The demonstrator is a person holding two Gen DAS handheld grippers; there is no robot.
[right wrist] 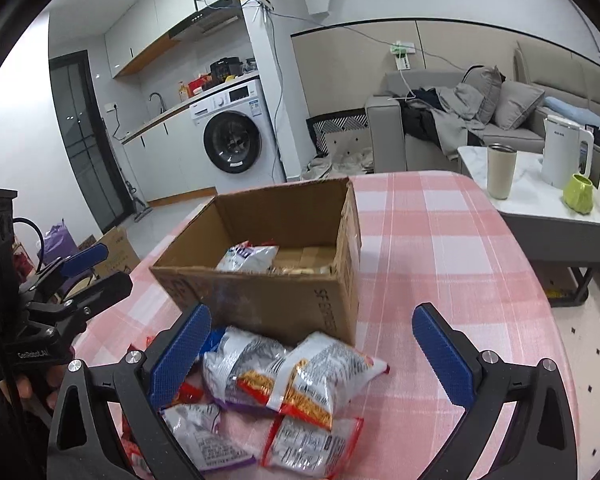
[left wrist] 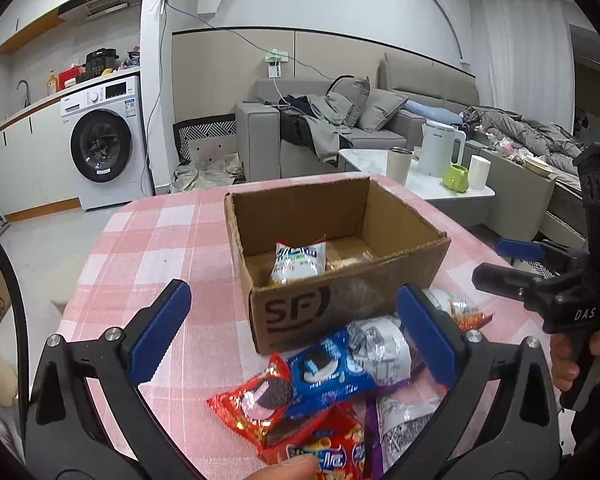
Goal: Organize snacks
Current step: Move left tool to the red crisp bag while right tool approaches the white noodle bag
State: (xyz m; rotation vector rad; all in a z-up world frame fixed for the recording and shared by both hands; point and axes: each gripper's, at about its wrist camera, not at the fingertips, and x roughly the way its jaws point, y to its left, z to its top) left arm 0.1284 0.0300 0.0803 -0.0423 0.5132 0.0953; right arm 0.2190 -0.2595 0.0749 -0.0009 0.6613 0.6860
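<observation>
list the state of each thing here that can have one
box: open on top, upright, one white packet inside
snack pile: loose on the table in front of the box, not yet packed
left gripper: open, over the pile, holding nothing
right gripper: open, over the pile, holding nothing
washer: door shut
tumbler: upright, lid on
green cup: upright

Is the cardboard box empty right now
No, one white snack packet already lies inside the open box, while the other snacks sit on the table in front of it.
</observation>
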